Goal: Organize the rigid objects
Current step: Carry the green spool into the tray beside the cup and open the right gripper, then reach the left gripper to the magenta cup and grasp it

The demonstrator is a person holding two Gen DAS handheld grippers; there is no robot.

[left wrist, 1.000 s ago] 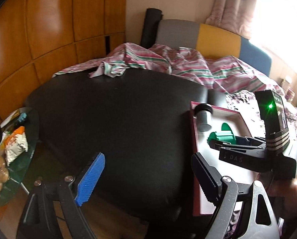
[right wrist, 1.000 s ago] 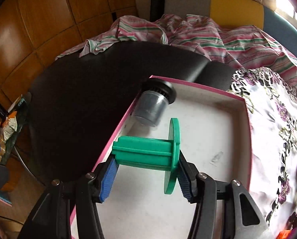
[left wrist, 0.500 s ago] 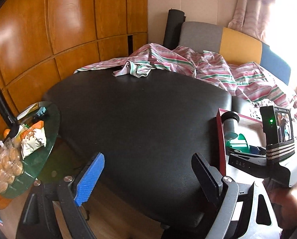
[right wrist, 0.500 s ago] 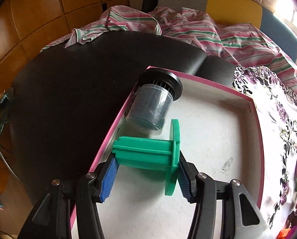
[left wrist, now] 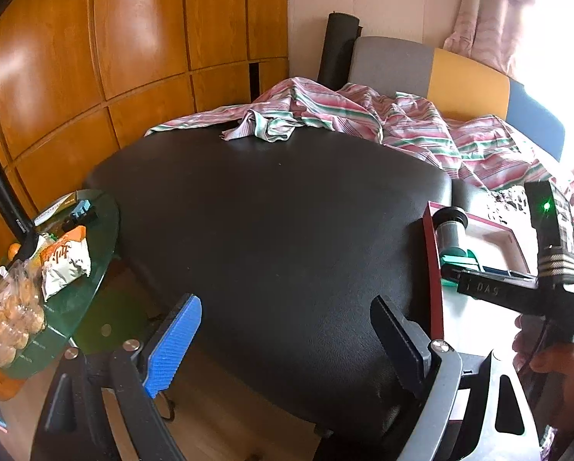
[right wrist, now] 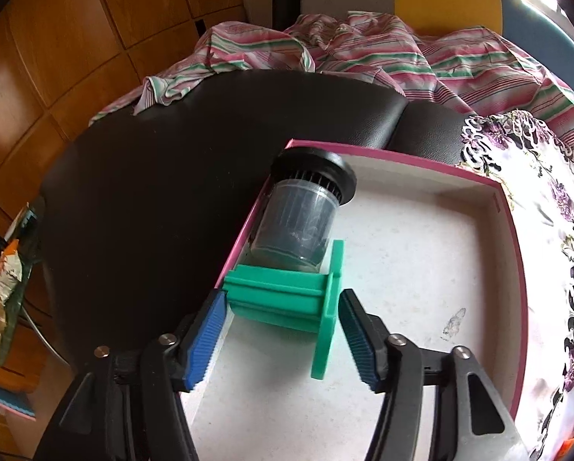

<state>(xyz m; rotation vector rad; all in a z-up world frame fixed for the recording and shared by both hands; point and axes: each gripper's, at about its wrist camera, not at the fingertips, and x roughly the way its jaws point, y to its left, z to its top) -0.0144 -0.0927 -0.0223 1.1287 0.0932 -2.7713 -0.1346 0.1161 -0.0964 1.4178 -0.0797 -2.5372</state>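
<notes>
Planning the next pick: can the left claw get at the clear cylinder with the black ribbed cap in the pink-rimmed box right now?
Probably not directly. The clear cylinder lies in the pink-rimmed box, well right of the open, empty left claw, and the right claw, its pads just opened off the green flanged part, crowds that corner.

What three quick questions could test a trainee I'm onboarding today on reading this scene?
1. True or false: the green spool lies inside the pink-rimmed box.
2. What lies in the box just beyond the spool? A) a clear canister with a black cap B) a mug C) a book
3. Are the right tongs clamped on the spool, and what do the left tongs hold?

Key:
1. True.
2. A, the canister, lying on its side along the box's left wall.
3. No: their jaws have just been opening, pads off the spool that lies between them. The left tongs are open and hold nothing, over the black seat.
</notes>
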